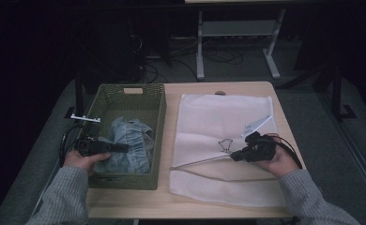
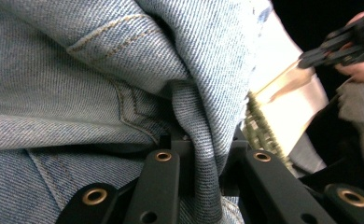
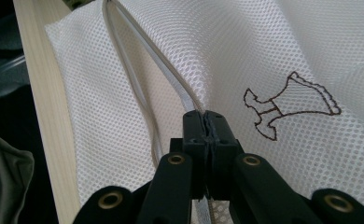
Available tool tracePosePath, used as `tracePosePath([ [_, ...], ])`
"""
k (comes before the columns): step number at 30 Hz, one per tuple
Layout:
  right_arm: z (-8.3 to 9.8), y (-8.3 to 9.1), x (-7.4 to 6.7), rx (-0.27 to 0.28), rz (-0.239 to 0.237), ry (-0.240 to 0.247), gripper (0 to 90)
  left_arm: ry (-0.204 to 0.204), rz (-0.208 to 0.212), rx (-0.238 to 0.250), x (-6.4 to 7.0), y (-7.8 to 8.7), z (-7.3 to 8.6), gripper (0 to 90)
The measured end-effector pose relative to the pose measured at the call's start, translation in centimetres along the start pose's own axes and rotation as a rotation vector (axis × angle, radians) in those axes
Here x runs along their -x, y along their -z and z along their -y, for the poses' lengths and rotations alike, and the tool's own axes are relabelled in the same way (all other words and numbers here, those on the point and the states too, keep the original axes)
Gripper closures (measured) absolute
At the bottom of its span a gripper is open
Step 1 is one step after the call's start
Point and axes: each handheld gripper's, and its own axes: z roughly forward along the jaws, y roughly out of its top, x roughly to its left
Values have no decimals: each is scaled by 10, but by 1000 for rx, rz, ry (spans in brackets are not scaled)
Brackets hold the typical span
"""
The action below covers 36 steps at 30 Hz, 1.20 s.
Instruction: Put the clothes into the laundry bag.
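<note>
A pair of light blue jeans (image 1: 129, 143) lies crumpled in the green woven basket (image 1: 107, 97) at the left of the table. My left gripper (image 1: 121, 148) reaches into the basket and is shut on a fold of the jeans (image 2: 203, 135), which runs between its jaws. A white mesh laundry bag (image 1: 218, 117) with a small embroidered figure (image 3: 290, 105) lies flat on the right half of the table. My right gripper (image 1: 234, 157) is shut on the bag's zipped edge (image 3: 171, 74), lifting that edge a little so the opening gapes toward the basket.
The wooden table's front edge (image 1: 139, 208) runs below the basket and bag. The basket's right wall (image 1: 161, 136) stands close beside the bag's left edge. Beyond the table stand dark floor, cables and a desk frame (image 1: 201, 47).
</note>
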Motion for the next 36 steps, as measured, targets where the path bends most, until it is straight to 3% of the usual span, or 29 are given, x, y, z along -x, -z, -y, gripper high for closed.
tracePosePath([
  [6, -6, 8, 7, 17, -7, -22, 878, 21, 28, 45, 2, 4, 1, 808],
  [11, -10, 10, 13, 22, -4, -32, 879, 43, 75, 125, 5, 14, -5, 808],
  [14, -15, 10, 14, 20, 16, -28, 877, 43, 98, 132, 9, 18, -7, 808],
  [26, -26, 9, 22, 25, 5, -38, 878, 20, 150, 193, 24, 31, -13, 808],
  [31, -26, 8, 27, 17, 5, -50, 878, -30, 172, 193, 36, 33, -18, 809],
  [36, -25, 9, 32, 26, 0, -65, 878, -53, 187, 193, 46, 32, -22, 809],
])
